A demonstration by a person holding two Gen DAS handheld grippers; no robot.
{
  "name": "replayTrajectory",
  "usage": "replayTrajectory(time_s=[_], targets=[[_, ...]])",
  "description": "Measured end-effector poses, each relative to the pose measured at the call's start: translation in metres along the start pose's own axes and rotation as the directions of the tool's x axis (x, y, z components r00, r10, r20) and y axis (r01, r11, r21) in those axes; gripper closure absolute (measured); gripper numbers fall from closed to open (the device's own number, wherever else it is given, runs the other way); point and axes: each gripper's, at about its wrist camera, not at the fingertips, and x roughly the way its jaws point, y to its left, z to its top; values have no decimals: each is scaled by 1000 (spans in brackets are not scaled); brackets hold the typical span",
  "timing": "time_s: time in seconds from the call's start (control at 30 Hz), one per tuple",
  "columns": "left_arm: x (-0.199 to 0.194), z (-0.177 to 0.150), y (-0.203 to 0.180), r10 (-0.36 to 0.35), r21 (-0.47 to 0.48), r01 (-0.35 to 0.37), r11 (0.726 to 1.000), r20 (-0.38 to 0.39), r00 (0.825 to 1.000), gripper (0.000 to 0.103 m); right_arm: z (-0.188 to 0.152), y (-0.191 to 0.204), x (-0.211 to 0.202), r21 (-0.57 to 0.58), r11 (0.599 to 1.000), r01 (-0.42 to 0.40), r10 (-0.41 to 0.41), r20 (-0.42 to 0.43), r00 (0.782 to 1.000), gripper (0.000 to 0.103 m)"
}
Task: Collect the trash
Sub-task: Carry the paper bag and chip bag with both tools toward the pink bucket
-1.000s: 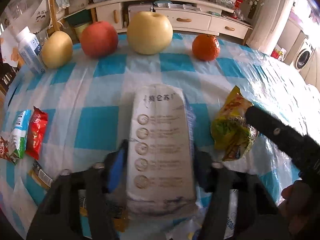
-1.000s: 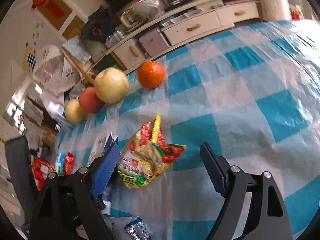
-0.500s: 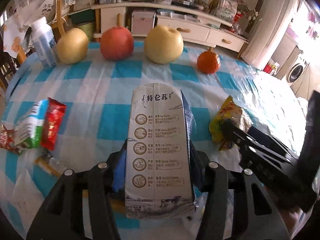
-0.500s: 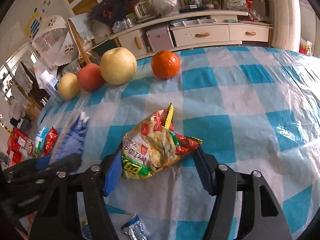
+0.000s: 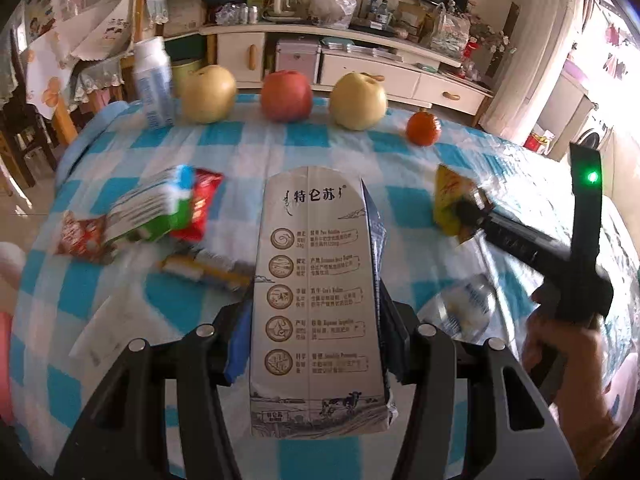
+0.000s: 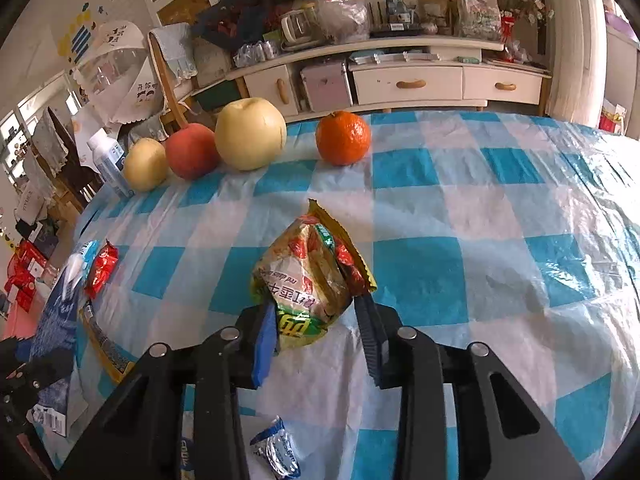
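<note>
Both tongs were loaded: the left tongs (image 5: 316,344) clamped a flattened milk carton (image 5: 318,300) lifted above the table (image 6: 440,208), while the right tongs (image 6: 316,336) had just been closing onto the crumpled snack bag (image 6: 312,276), which next needed lifting away toward a bin.

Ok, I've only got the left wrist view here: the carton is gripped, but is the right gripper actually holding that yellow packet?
Observer: Yes. The right gripper has just been closing, and its fingers now press both sides of the snack bag, which sits squeezed between them.
Operator: Any trash left close to it?
Observer: A small blue-and-silver wrapper lies on the checked tablecloth, just below that gripper in the right wrist view.
</note>
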Motion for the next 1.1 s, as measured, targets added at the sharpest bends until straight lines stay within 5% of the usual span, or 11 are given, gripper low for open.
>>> replayTrajectory(time_s=[0.73,1.1], targets=[[-45,-38,81,128,-21,-127,992,122,984,48,-17,29,-64,-25,999,30,-27,97,995,67],[-59,-36,122,190,-76,-180,981,150,970,48,-49,93,-89,-102,995,-12,21,88,996,67]])
